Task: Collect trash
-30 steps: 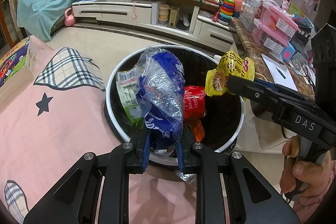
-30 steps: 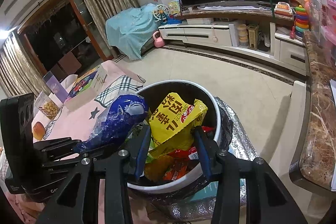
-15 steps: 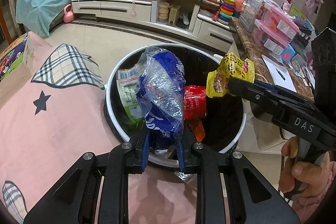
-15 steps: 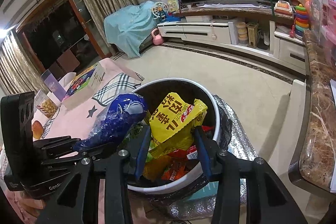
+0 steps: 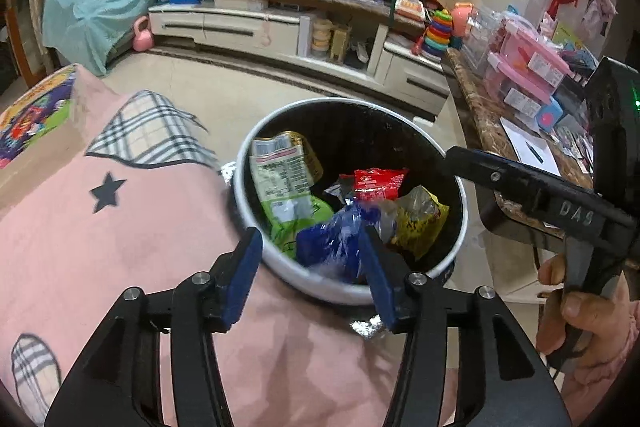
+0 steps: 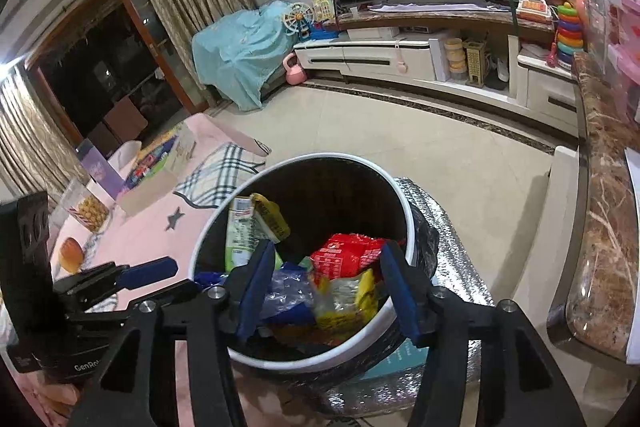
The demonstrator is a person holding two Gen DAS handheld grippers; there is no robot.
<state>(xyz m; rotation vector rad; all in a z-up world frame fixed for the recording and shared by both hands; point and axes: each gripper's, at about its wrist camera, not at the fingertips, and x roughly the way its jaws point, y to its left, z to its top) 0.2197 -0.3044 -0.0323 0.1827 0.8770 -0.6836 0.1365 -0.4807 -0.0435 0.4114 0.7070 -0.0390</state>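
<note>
Pink cloth covers the table (image 5: 80,247) nearest the cameras, and both tongs hover over its far edge. Left tongs (image 5: 310,267) have just been opening and stand half spread, empty; the blue wrapper (image 5: 332,239) lies loose below them in the bin (image 5: 462,187). Right tongs (image 6: 326,287) have likewise just been opening and grip nothing; the yellow wrapper (image 6: 346,297) lies crumpled beside the blue one, neither with a clear long axis. A green packet (image 5: 280,183) leans upright against the bin's left wall. Beyond the bin, bare floor (image 6: 400,131) runs to the TV cabinet (image 6: 380,61).
</note>
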